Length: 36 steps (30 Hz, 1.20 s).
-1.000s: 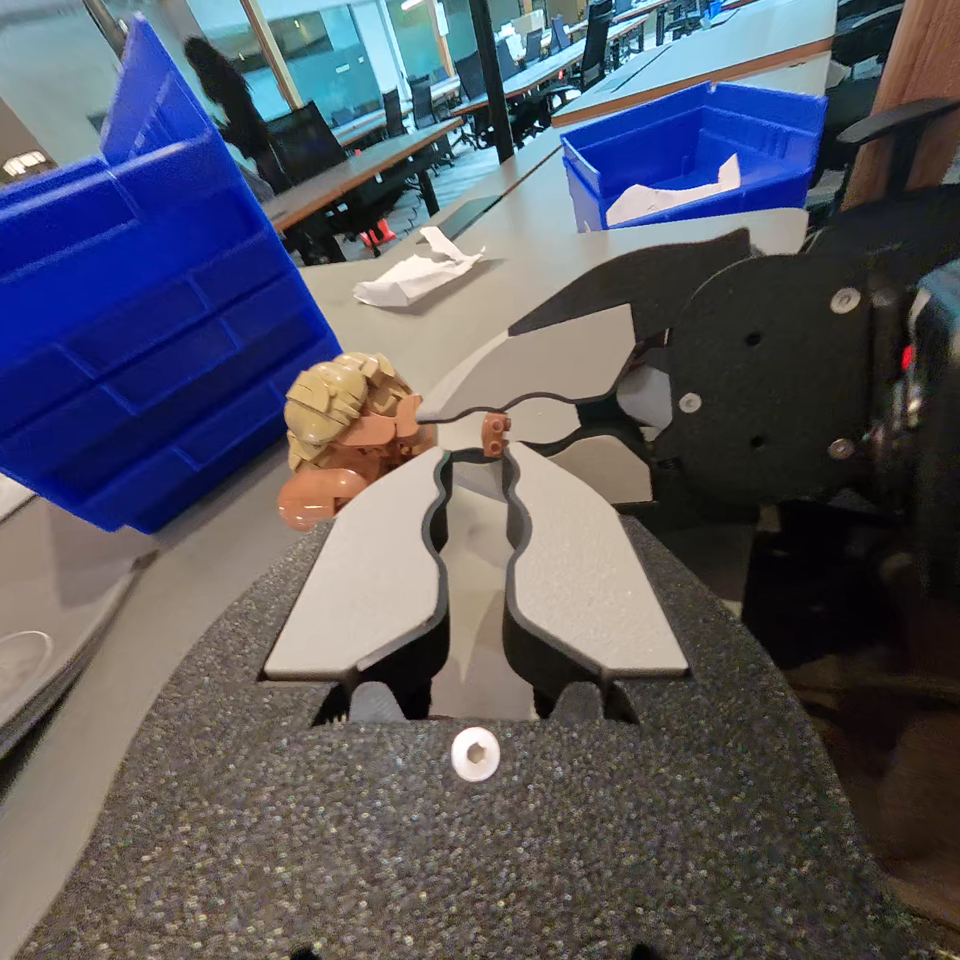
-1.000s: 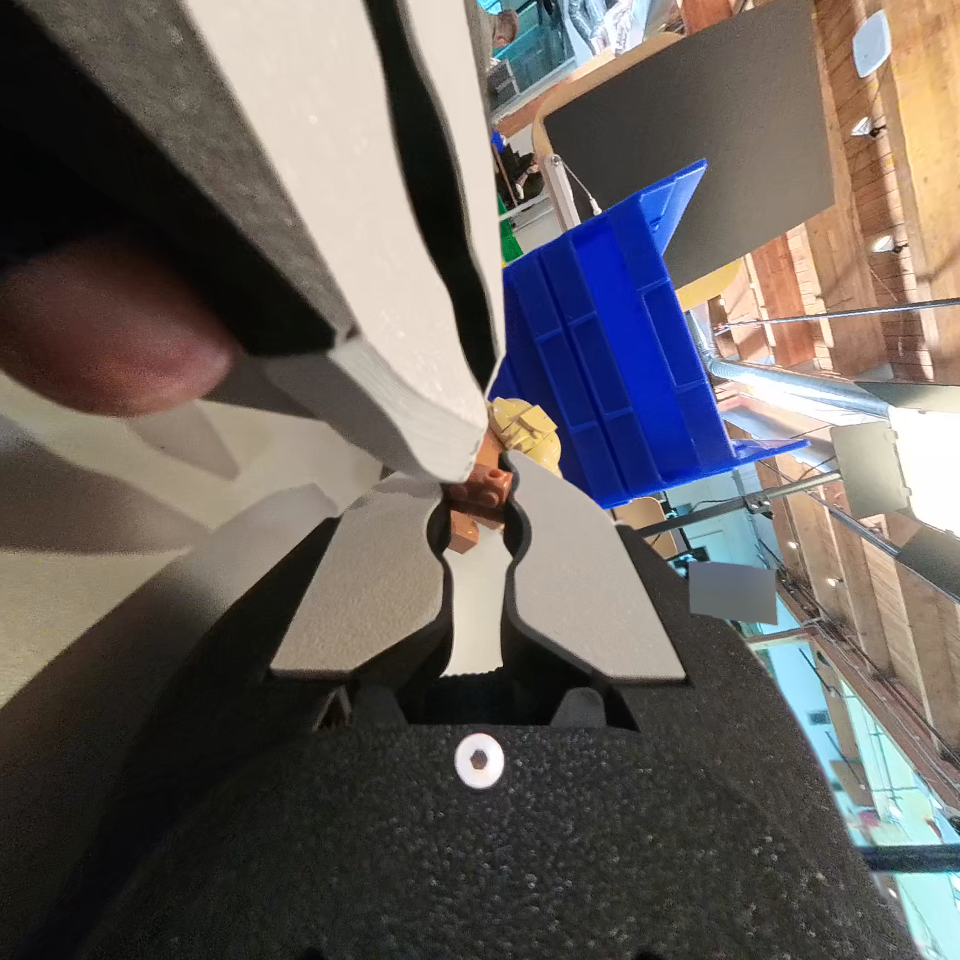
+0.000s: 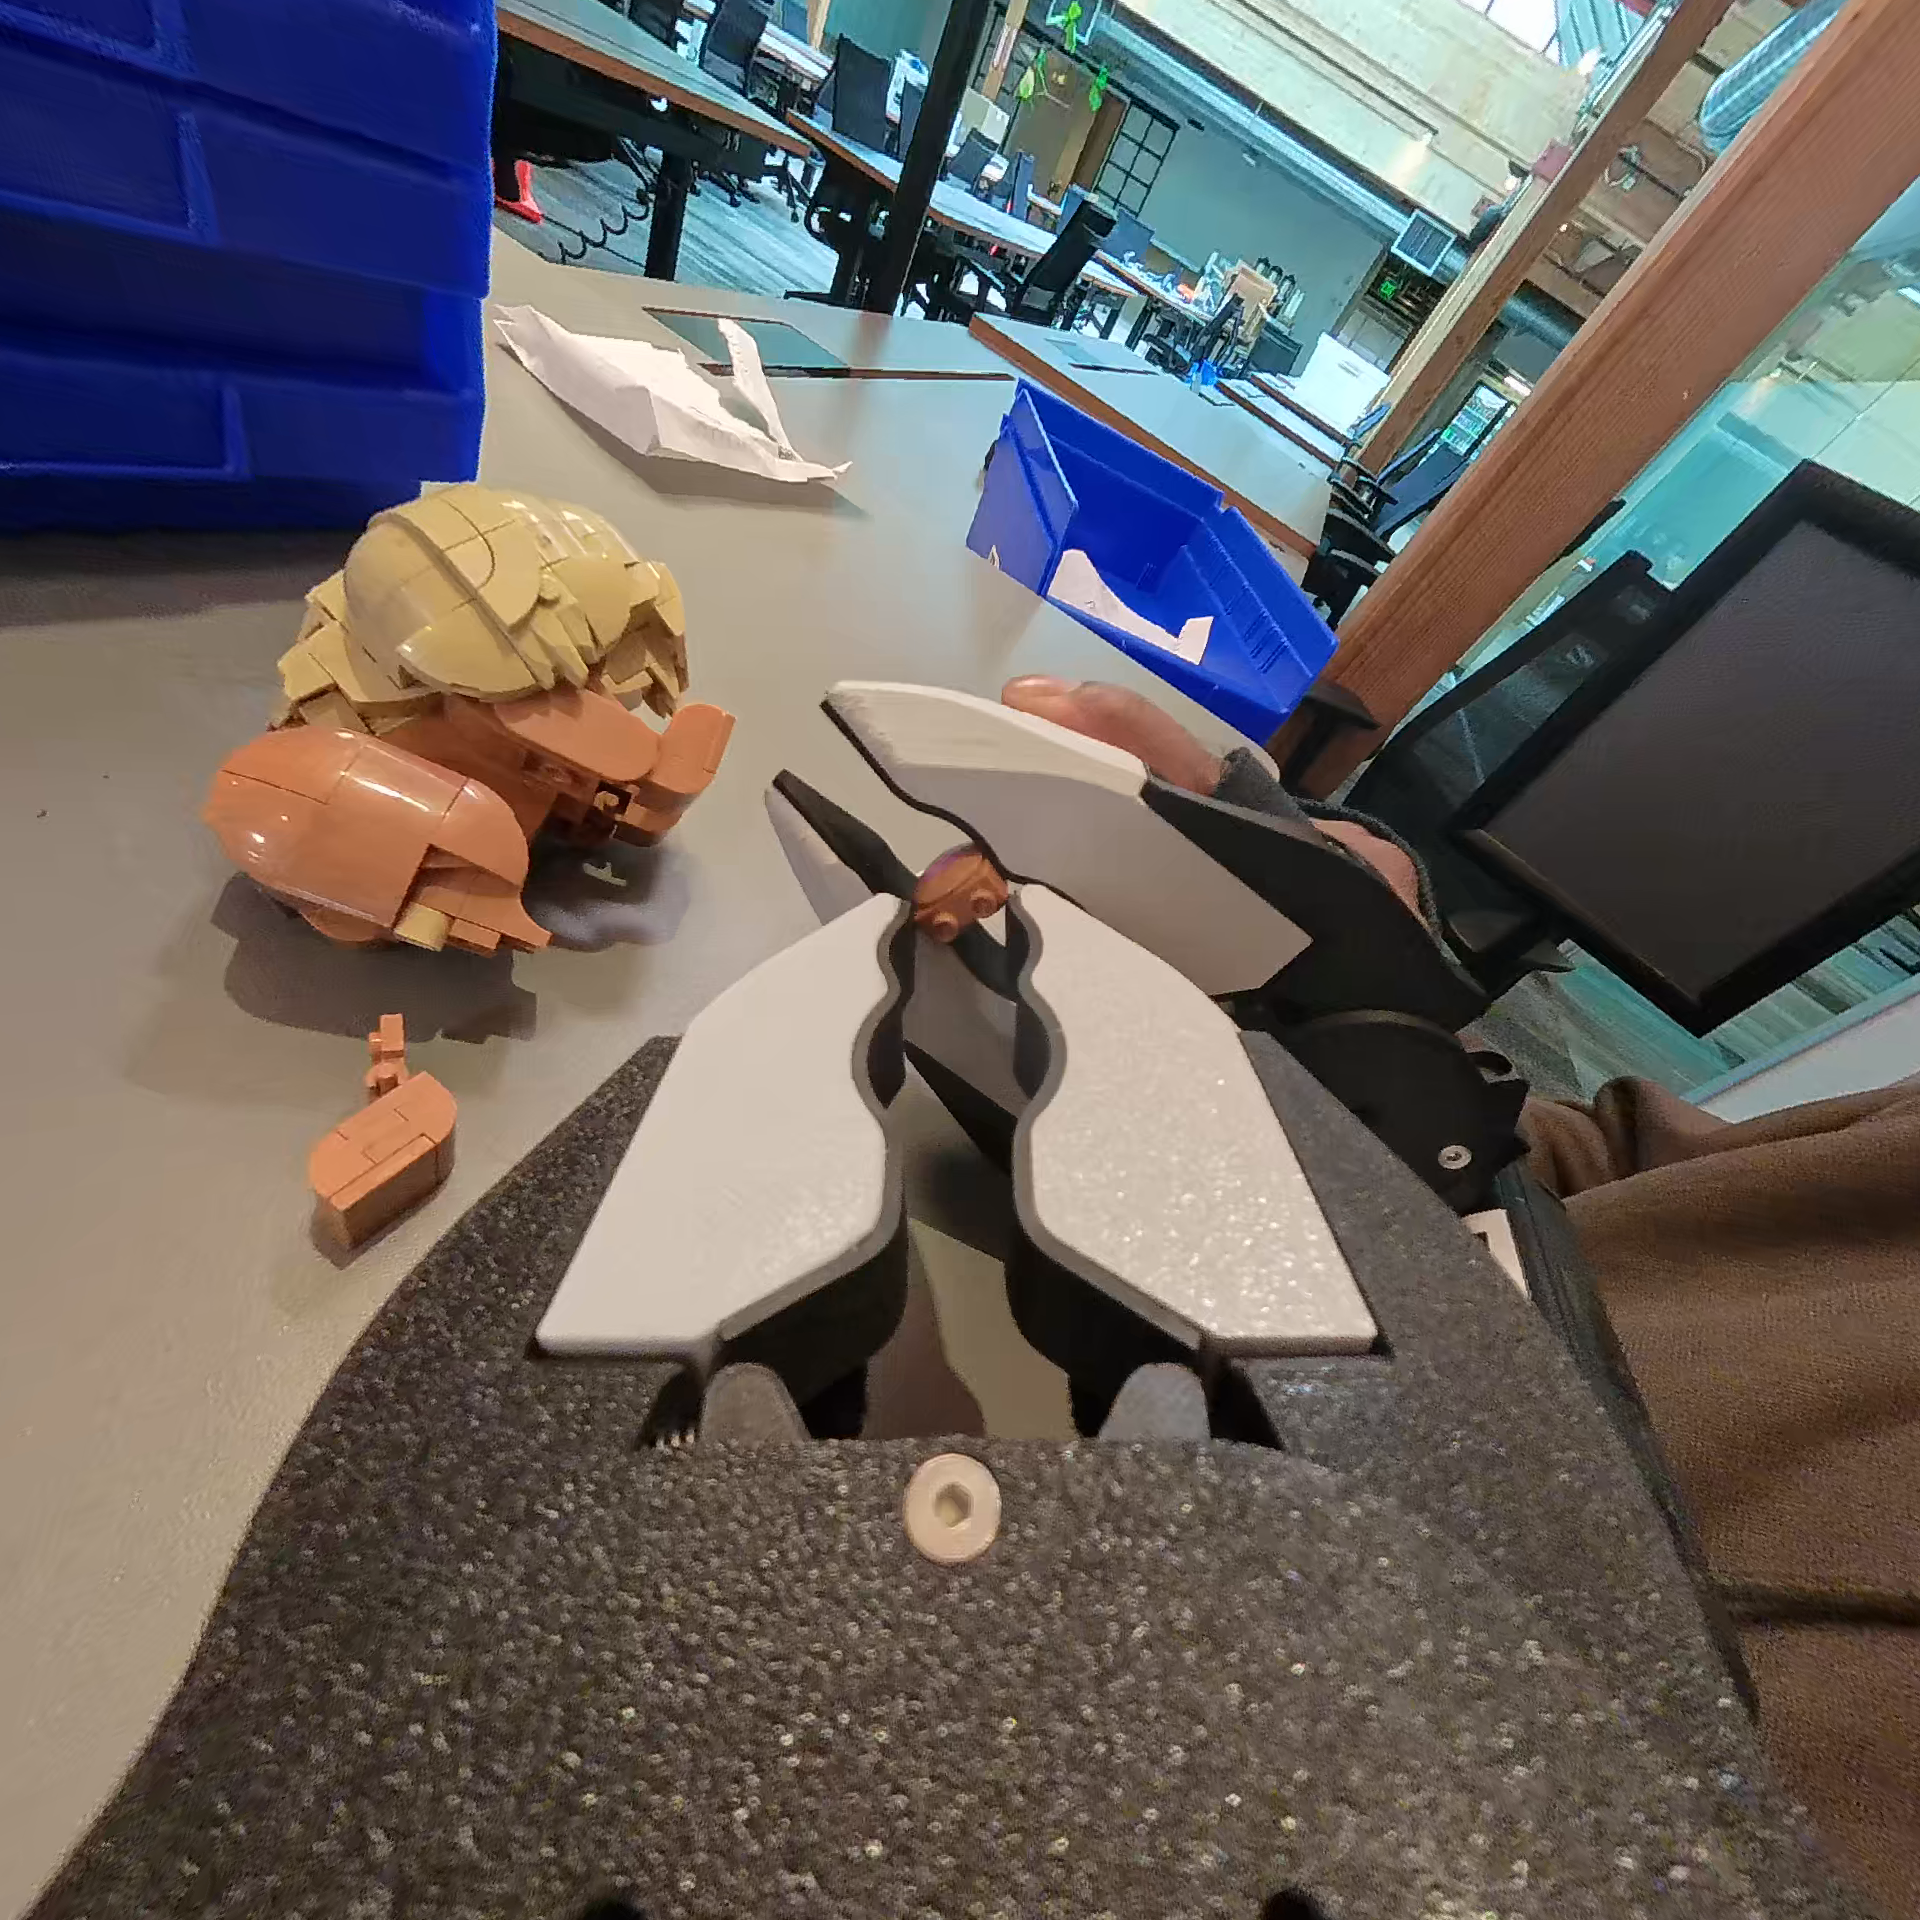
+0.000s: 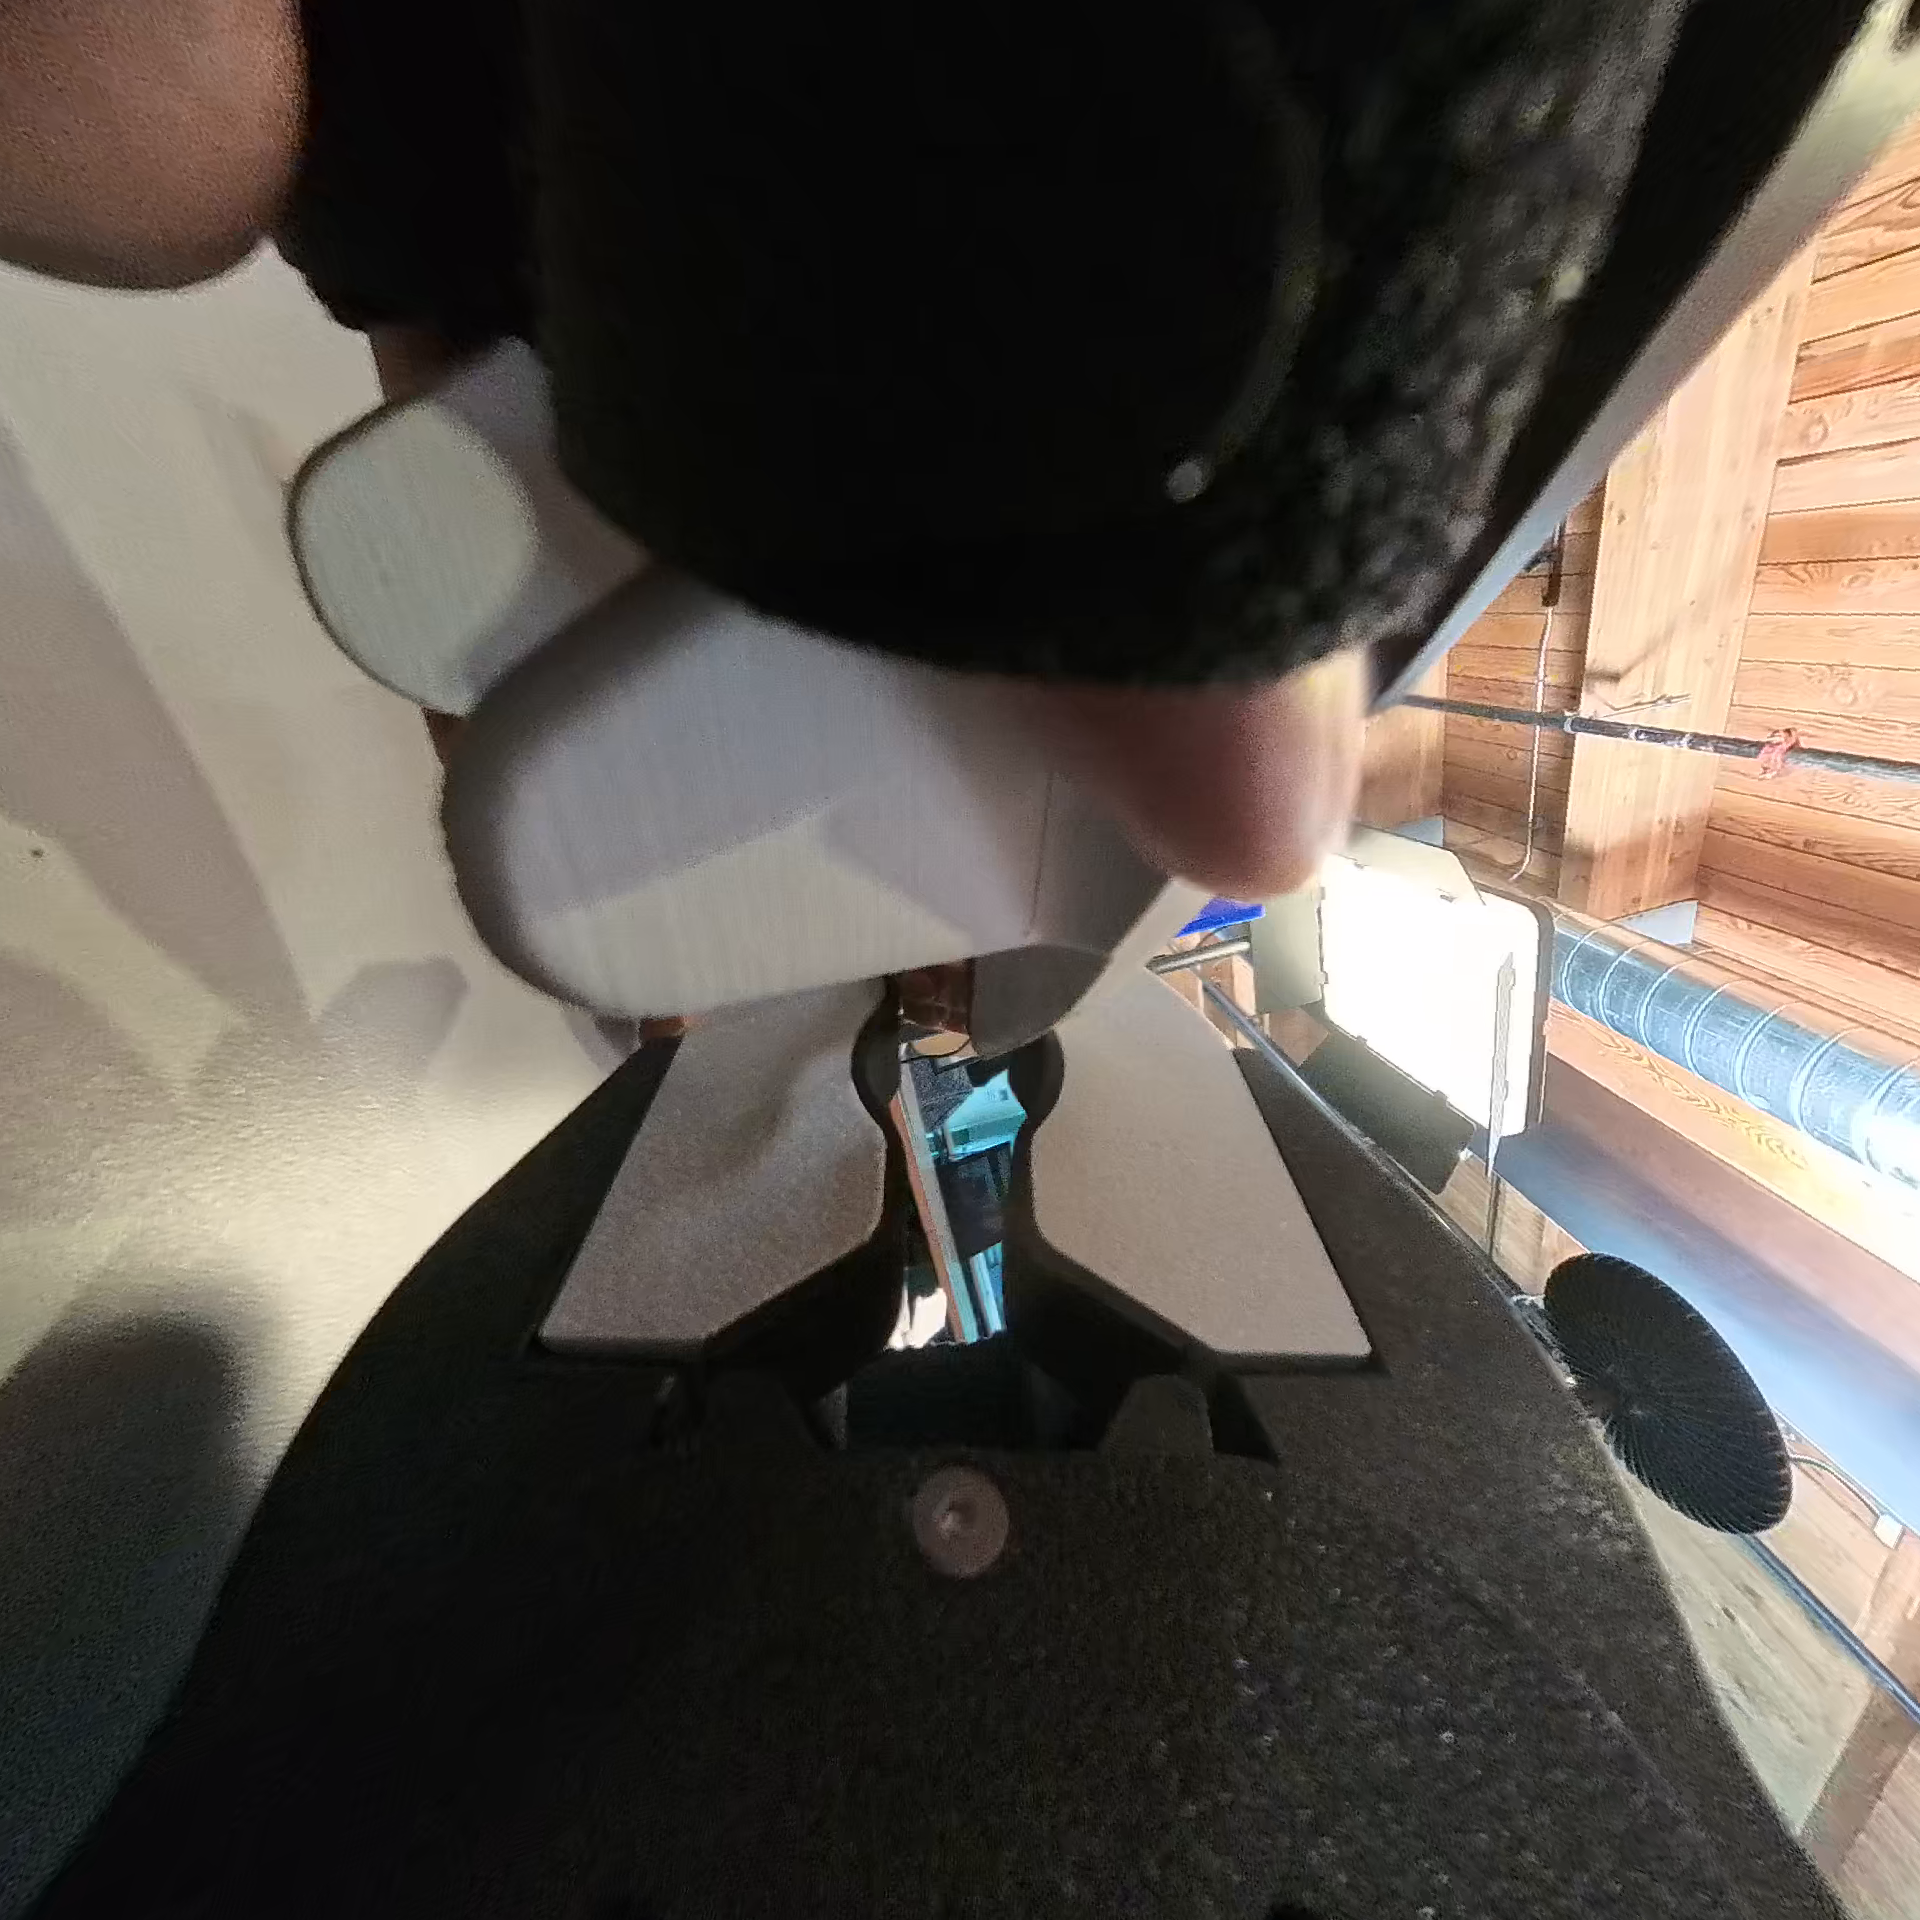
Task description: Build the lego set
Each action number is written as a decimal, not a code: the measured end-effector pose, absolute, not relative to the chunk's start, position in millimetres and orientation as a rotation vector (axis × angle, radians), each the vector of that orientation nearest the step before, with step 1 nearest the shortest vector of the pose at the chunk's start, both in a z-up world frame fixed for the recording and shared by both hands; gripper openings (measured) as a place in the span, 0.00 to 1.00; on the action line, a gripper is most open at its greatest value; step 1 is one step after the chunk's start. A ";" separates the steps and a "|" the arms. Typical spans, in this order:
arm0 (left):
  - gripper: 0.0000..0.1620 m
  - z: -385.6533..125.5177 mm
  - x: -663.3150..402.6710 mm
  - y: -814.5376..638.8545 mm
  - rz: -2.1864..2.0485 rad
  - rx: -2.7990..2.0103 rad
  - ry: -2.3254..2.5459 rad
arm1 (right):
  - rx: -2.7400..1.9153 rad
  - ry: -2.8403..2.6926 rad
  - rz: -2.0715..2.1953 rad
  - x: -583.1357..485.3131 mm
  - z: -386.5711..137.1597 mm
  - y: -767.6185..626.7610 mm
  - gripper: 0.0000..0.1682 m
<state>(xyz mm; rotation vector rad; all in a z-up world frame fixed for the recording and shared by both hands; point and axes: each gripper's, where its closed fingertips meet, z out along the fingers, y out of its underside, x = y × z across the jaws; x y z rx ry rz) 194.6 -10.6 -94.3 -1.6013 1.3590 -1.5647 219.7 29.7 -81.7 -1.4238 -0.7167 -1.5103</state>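
A small brown Lego piece [image 3: 954, 896] sits between my left gripper's [image 3: 958, 906] fingertips, which are shut on it above the table. My right gripper [image 3: 831, 821] reaches in from the right, and its nearly closed jaws also pinch this piece. In the right wrist view the piece [image 4: 933, 1004] shows at my right gripper's [image 4: 961, 1013] tips, mostly hidden by the blurred left gripper. A Lego head [image 3: 468, 707] with tan hair and a brown face lies on the grey table [image 3: 156, 1351] to the left. A small brown sub-assembly [image 3: 384, 1143] lies in front of it.
A large blue bin [image 3: 239, 260] stands at the far left. A smaller blue bin [image 3: 1143, 582] holds white paper. A crumpled white bag [image 3: 675, 405] lies behind. A dark monitor [image 3: 1714, 790] is at the right. A person's hand [image 3: 1101, 717] and brown sleeve [image 3: 1766, 1299] are close by. There is about 4 centimeters between the tips of the two grippers.
Both grippers have turned while still meeting at the small brown piece. The left view now looks down on the Lego head from farther off. The right view has tilted up toward the ceiling.
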 end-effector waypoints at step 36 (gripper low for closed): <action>0.09 -89.2 193.4 -10.8 -1.330 -1.331 1.480 | -1.358 -0.708 -1.508 216.8 -74.5 29.3 0.10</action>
